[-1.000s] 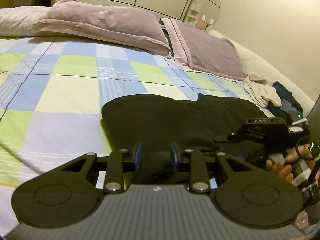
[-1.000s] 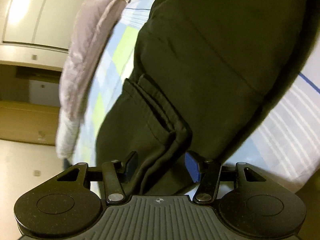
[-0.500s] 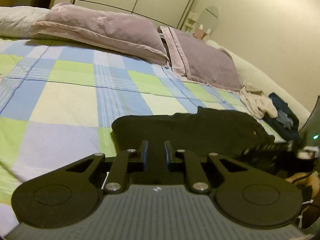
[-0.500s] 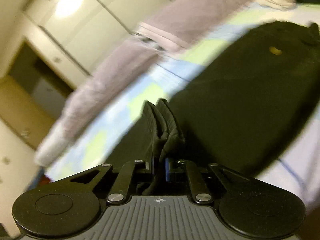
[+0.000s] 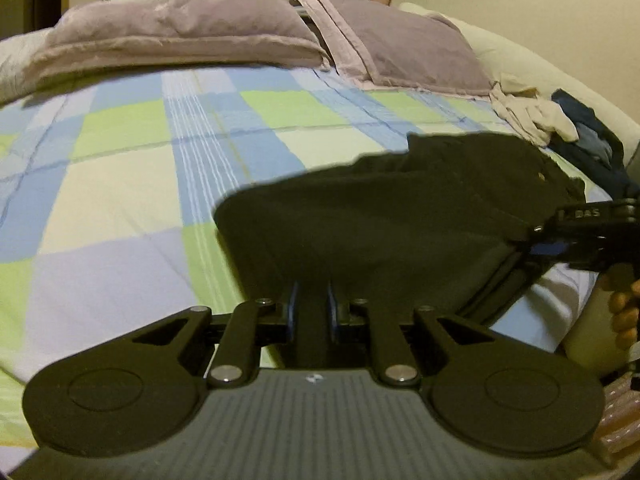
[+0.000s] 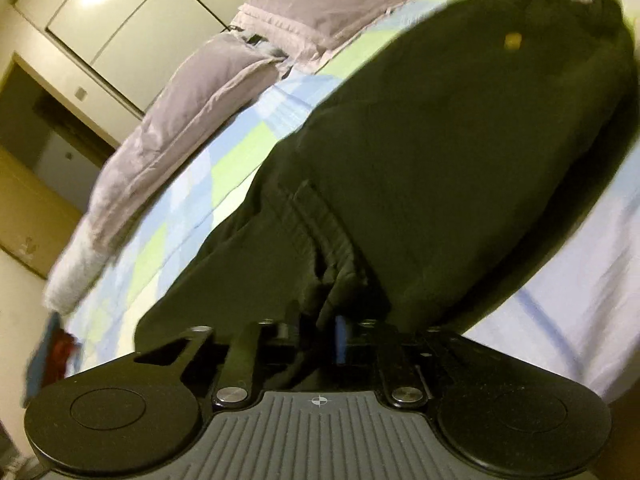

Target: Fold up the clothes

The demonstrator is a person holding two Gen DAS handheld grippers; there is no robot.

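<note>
The left tongs [image 5: 311,312] pinch the near edge of the black garment [image 5: 400,220] on the checked bedspread [image 5: 120,184]. The right tongs [image 6: 318,334], whose jaws have just been opening, pinch a bunched fold of it.

Only legible text: white letters "DAS" on the black plastic body of my right-hand tongs [image 5: 548,240], seen from the left wrist. Nothing else readable in either view.

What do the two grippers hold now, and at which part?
Both hold the black garment by its near edge: the left gripper a plain fold, the right gripper a bunched ribbed hem.
</note>
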